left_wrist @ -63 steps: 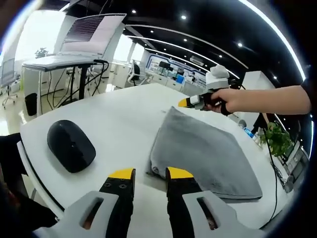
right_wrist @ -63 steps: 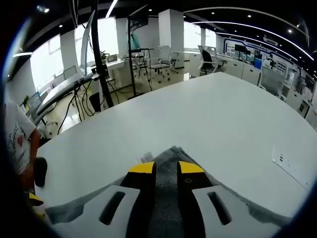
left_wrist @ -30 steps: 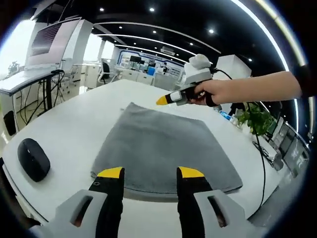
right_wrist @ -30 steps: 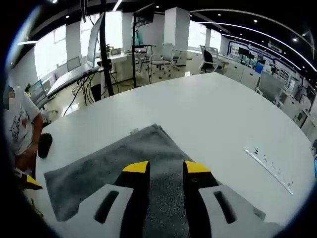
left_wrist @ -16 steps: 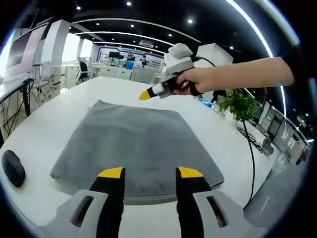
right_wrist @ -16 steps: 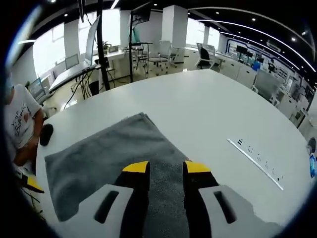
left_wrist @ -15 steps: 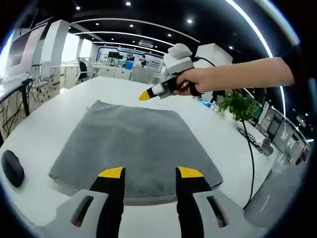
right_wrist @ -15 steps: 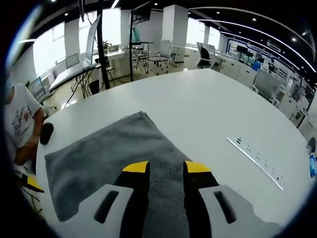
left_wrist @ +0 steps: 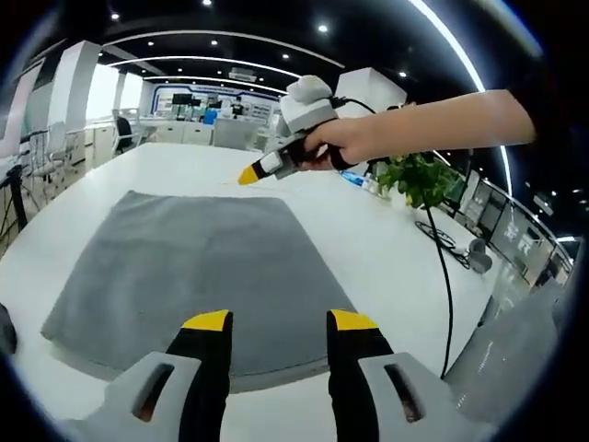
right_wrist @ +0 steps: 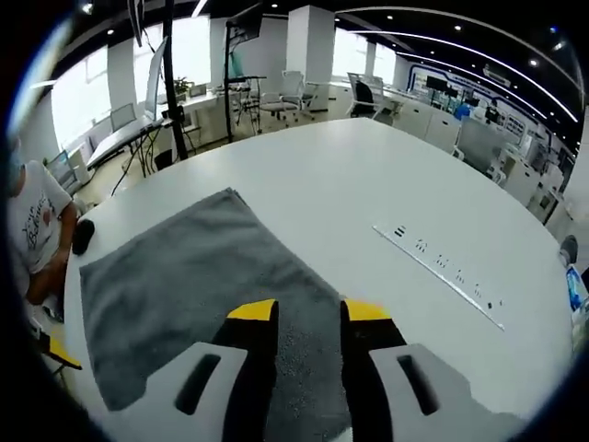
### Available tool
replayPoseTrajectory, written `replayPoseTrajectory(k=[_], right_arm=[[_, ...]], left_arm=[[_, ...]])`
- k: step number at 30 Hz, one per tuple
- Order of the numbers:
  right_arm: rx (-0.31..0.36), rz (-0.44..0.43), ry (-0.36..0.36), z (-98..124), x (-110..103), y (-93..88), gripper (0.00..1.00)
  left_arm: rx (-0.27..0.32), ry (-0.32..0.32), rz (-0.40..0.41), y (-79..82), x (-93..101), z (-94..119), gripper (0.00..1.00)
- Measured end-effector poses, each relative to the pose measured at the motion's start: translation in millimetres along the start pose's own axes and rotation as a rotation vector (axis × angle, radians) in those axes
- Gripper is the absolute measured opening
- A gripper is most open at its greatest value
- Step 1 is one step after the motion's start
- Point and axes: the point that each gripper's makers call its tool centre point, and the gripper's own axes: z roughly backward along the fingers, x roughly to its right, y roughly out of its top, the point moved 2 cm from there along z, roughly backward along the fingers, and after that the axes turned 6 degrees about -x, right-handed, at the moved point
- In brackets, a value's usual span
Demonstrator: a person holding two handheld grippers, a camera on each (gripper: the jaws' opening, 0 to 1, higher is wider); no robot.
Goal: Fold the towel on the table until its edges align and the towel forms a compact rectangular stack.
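Two Grippers Hovering at Opposite Edges of a Flat Towel

Two grippers are facing each other across the grey towel (left_wrist: 184,267), which is lying flat and unfolded on the white surface (right_wrist: 368,175). In the left gripper view, the left gripper (left_wrist: 272,319) is hanging just above the towel's near edge, its fingers spread and pinching nothing. The right gripper (left_wrist: 250,172), held in a hand (left_wrist: 345,143), is hovering above the far side, its yellow tip pointing over the far edge; its opening cannot be told there. In the right gripper view, the right gripper (right_wrist: 308,310) is showing spread, empty fingers over its own edge.

Each gripper is standing nearest its own edge, so a fold would likely be carrying one edge across onto the other. No fold appears made yet.

An open-plan office is surrounding the surface, with a potted plant (left_wrist: 419,180) and a cable (left_wrist: 444,276) at one side.
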Motion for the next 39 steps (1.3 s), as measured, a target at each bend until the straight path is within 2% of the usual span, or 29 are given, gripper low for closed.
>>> replayPoseTrajectory(k=[7,12,19,25,31,34,37,39], right_arm=[[-0.033,0.023,-0.030,5.5,25.4,-27.0,0.25],[-0.052,0.010,-0.031,9.6,35.2,-39.2,0.26],[-0.061,-0.005,-0.038,9.4,50.6,-53.8,0.25],[-0.078,-0.057,-0.029,2.7,61.3,-66.9,0.25],[-0.095,-0.082,-0.024,5.5,63.8,-80.3,0.24],[-0.093,-0.096,-0.021,3.7,68.4,-82.2,0.23],[-0.066,-0.157,-0.001,2.8,67.2,-78.8,0.21],[-0.070,-0.158,0.001,0.8,68.9,-78.7,0.19]], left_arm=[[-0.031,-0.037,-0.039,0.9,23.6,-16.8,0.42],[-0.059,-0.045,-0.027,-1.6,28.4,-26.7,0.42],[-0.139,-0.077,-0.045,-11.2,54.7,-39.7,0.42],[-0.207,-0.115,-0.051,-22.2,67.9,-46.5,0.42],[-0.256,-0.146,-0.084,-28.4,73.7,-53.1,0.29],[-0.266,-0.152,-0.098,-27.8,76.7,-54.9,0.27],[-0.276,-0.156,-0.115,-29.4,79.2,-56.7,0.26],[-0.292,-0.164,-0.120,-32.0,83.0,-58.3,0.25]])
